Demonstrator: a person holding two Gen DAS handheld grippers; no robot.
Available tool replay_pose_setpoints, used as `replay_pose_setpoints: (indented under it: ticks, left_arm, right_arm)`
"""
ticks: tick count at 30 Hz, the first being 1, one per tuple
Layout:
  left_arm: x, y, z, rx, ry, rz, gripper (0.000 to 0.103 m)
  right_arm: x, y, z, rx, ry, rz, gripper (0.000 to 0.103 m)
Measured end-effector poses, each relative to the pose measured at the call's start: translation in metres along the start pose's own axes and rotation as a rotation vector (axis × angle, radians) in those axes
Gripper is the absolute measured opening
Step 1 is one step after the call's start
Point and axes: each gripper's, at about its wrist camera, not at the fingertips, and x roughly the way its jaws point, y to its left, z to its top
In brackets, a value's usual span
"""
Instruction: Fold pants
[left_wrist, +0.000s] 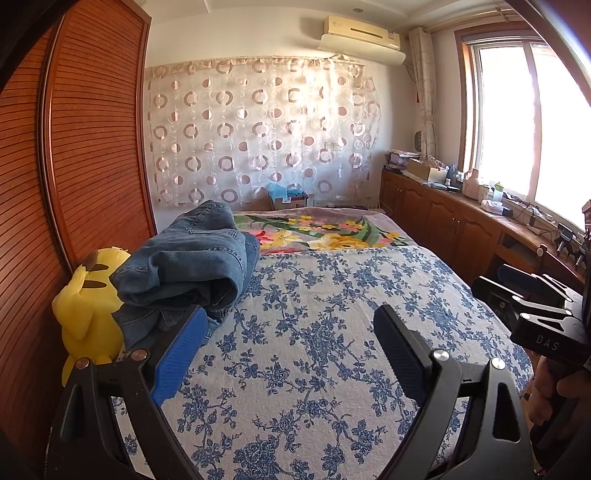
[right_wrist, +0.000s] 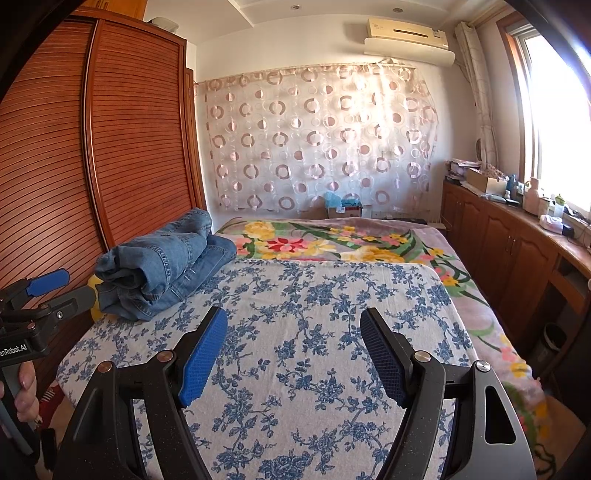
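Note:
A pile of blue denim pants (left_wrist: 188, 266) lies bunched and roughly folded at the left edge of the bed, against a yellow plush toy (left_wrist: 85, 314). My left gripper (left_wrist: 291, 312) hovers open over the blue-flowered sheet (left_wrist: 332, 295), its left pad just short of the pile's near end, nothing between the pads. In the right wrist view the pants (right_wrist: 162, 269) are ahead and to the left. My right gripper (right_wrist: 294, 314) stands open above the sheet, holding nothing. Each gripper shows in the other's view: the right gripper (left_wrist: 493, 280) at the right edge, the left gripper (right_wrist: 79, 285) beside the pile, both hand-held.
A slatted wooden wardrobe (left_wrist: 92, 147) runs close along the bed's left side. A bright flowered blanket (left_wrist: 332, 229) covers the far end of the bed. Wooden cabinets (right_wrist: 517, 251) with clutter on top line the right wall under a window. A circle-patterned curtain (right_wrist: 314, 140) hangs behind.

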Motion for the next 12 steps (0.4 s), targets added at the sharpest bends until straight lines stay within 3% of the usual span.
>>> replay_pose_setpoints:
  ticks: [12]
  left_arm:
    - [0.0002, -0.0011, 0.0003, 0.000, -0.002, 0.005, 0.092]
  right_arm:
    - [-0.0001, 0.0016, -0.0005, -0.001, -0.001, 0.000, 0.076]
